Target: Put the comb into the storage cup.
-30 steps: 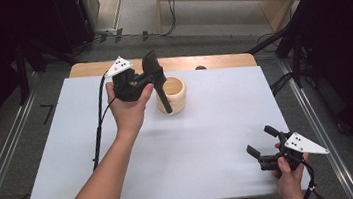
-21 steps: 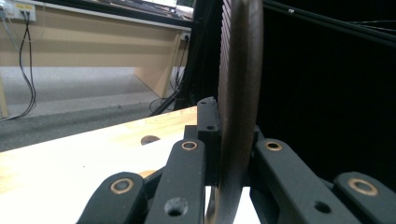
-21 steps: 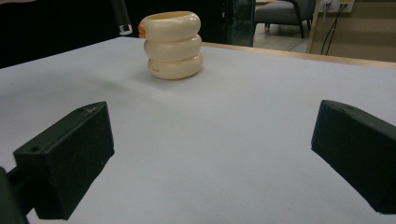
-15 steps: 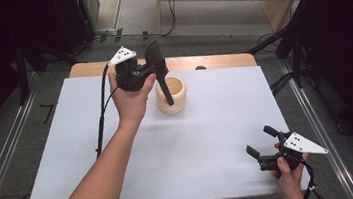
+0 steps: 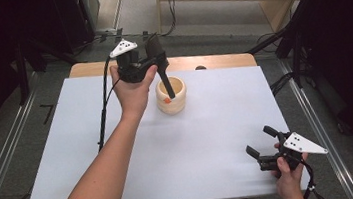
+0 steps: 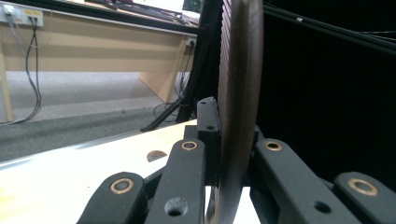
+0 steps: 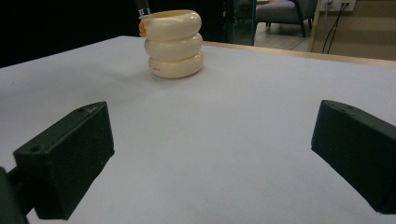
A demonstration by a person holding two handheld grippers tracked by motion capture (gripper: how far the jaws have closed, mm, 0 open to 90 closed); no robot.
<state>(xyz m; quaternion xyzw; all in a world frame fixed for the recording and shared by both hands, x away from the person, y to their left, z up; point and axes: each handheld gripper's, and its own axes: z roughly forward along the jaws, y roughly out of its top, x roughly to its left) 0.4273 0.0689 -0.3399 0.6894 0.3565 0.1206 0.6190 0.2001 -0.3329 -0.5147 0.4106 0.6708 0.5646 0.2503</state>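
My left gripper, upper centre of the high view, is clamped on a dark brush whose handle dips into the cream holder; next I lower and release, while my right gripper rests open lower right.

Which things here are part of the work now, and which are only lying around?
Part of the work:
- left gripper, shut on the dark brush
- cream cup, brush handle inside it

Only around:
- right gripper, open, resting on the white table
- cables on the floor
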